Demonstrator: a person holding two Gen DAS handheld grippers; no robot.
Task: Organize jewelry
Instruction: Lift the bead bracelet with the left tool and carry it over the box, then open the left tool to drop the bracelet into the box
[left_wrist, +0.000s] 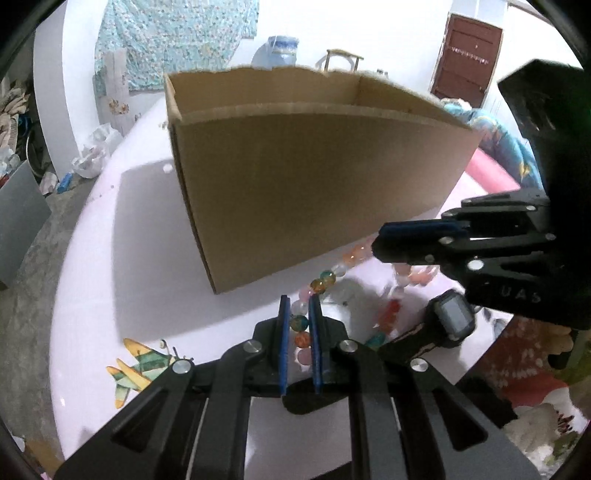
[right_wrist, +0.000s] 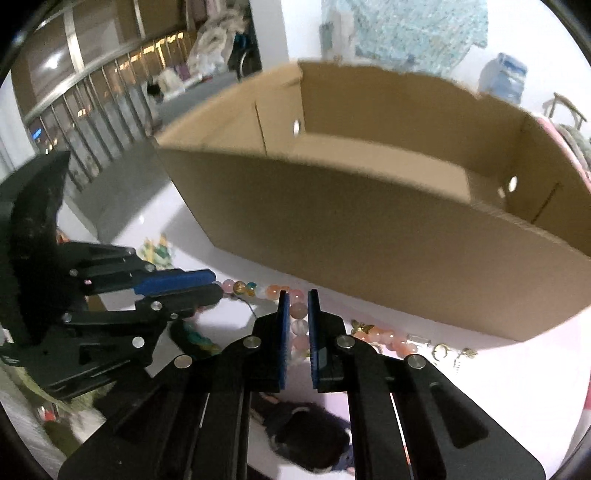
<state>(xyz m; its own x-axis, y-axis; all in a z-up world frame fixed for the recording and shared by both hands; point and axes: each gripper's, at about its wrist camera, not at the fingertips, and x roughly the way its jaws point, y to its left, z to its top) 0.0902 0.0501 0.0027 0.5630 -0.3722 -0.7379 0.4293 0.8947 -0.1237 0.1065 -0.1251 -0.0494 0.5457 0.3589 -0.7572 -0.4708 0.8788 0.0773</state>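
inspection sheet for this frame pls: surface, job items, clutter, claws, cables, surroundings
Surface: white tabletop with an aeroplane print.
Job's things: open cardboard box, inside looks empty as far as visible; bead strand lying in front of it; small gold pieces by the box; wristwatch near the strand.
Clutter: crumpled plastic at the table's far edge.
Claws: left claw shut on the bead strand; right claw shut on the same strand further along.
Cables: nothing seen.
Surroundings: patterned blue cloth hanging behind, brown door, water jug, railing.
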